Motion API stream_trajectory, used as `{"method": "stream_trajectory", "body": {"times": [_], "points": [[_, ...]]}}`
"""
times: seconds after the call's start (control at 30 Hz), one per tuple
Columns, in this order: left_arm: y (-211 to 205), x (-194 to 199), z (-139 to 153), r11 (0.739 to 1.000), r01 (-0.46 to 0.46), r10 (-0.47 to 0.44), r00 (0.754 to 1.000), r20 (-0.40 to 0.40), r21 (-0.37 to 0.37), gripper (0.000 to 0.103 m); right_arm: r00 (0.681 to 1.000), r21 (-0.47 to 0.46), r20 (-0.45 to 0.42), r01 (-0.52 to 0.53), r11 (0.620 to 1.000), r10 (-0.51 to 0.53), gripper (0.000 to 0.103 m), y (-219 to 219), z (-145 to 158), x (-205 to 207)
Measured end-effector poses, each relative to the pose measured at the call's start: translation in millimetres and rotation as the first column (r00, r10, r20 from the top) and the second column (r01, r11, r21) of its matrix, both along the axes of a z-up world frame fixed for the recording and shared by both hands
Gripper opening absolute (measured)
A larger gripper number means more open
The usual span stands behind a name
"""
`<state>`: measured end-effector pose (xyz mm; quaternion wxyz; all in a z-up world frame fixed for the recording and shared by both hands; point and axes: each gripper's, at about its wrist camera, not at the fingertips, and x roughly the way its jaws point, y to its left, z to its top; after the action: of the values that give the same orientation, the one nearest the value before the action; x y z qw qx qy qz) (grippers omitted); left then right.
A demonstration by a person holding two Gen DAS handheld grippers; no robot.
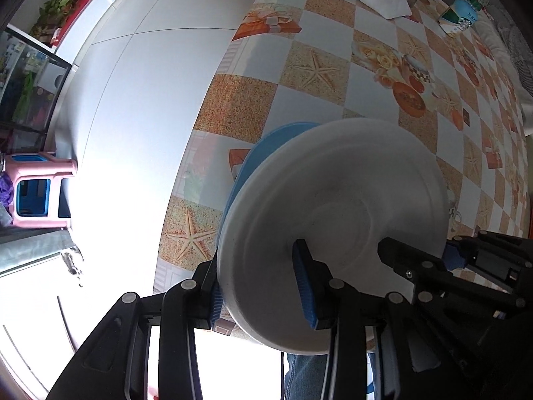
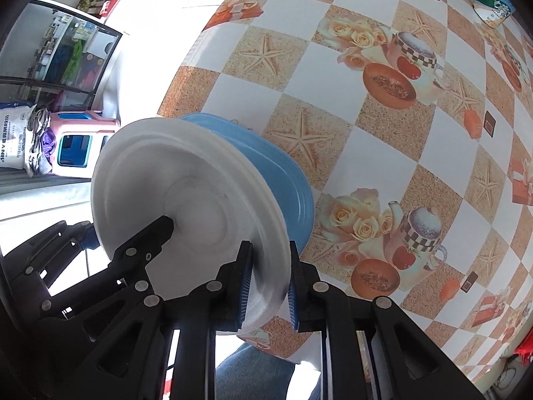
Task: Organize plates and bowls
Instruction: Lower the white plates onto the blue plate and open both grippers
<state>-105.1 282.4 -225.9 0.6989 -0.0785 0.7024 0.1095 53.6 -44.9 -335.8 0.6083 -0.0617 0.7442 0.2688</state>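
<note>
White plate [image 1: 333, 206] sits in both my grippers, over the table [image 1: 299, 76] edge: left gripper [image 1: 260, 286] nearly closed on its rim, right gripper [image 2: 268, 283] pinching the opposite rim (blue plate [image 2: 283, 180] just beneath).

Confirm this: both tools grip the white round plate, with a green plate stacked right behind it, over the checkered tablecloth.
Wrong colour only. The plate behind the white round plate is blue, not green, as the right wrist view shows. Both the left tool and right tool grip the white plate over the checkered tablecloth.
</note>
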Motion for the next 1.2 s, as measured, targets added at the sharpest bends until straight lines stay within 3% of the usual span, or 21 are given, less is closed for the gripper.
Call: {"method": "stream_trajectory", "body": {"times": [0.1, 0.17, 0.2, 0.27, 0.33, 0.53, 0.6, 0.67, 0.7, 0.93, 1.2], "points": [[-1, -1, 0, 1.0, 0.011, -0.011, 1.0, 0.005, 0.024, 0.051, 1.0, 0.003, -0.01, -0.003, 1.0, 0.004, 0.02, -2, -2, -2], [-3, -2, 1, 0.999, 0.031, -0.032, 0.999, 0.015, 0.045, 0.065, 1.0, 0.011, -0.019, 0.003, 1.0, -0.002, 0.02, -4, -2, -2], [-3, -3, 3, 0.998, 0.036, -0.038, 0.999, 0.022, 0.054, 0.065, 1.0, 0.014, -0.023, 0.003, 1.0, -0.003, 0.02, -6, -1, -1], [1, -5, 6, 0.996, 0.032, -0.034, 0.999, 0.026, 0.083, 0.068, 1.0, 0.011, -0.024, 0.01, 1.0, -0.01, 0.034, -10, -1, 3], [5, -6, 8, 0.997, 0.015, -0.018, 0.999, 0.034, 0.073, 0.08, 1.0, -0.024, 0.006, 0.03, 0.999, -0.029, 0.072, -19, 1, 7], [0, -4, 16, 0.997, 0.035, -0.04, 0.997, 0.073, 0.063, 0.087, 0.997, 0.011, -0.003, 0.071, 0.997, -0.071, 0.077, -39, 10, 16], [-4, -6, 19, 0.997, 0.038, -0.044, 0.995, 0.092, 0.066, 0.098, 0.998, 0.011, 0.001, 0.067, 0.998, -0.067, 0.077, -44, 14, 16], [-4, -7, 21, 0.996, 0.041, -0.048, 0.994, 0.093, 0.078, 0.103, 0.997, 0.012, 0.015, 0.072, 0.997, -0.072, 0.088, -47, 19, 15], [-5, -7, 21, 0.997, 0.043, -0.049, 0.995, 0.087, 0.07, 0.103, 0.996, 0.014, 0.028, 0.081, 0.997, -0.081, 0.103, -50, 22, 14], [-22, -8, 27, 0.992, 0.107, -0.113, 0.99, 0.08, 0.074, 0.103, 0.989, 0.033, 0.106, 0.099, 0.995, -0.102, 0.103, -55, 46, 7], [-42, -10, 36, 0.97, 0.179, -0.196, 0.976, 0.091, 0.161, 0.103, 0.984, 0.015, 0.162, 0.07, 0.997, -0.072, 0.103, -52, 55, -1]]}}
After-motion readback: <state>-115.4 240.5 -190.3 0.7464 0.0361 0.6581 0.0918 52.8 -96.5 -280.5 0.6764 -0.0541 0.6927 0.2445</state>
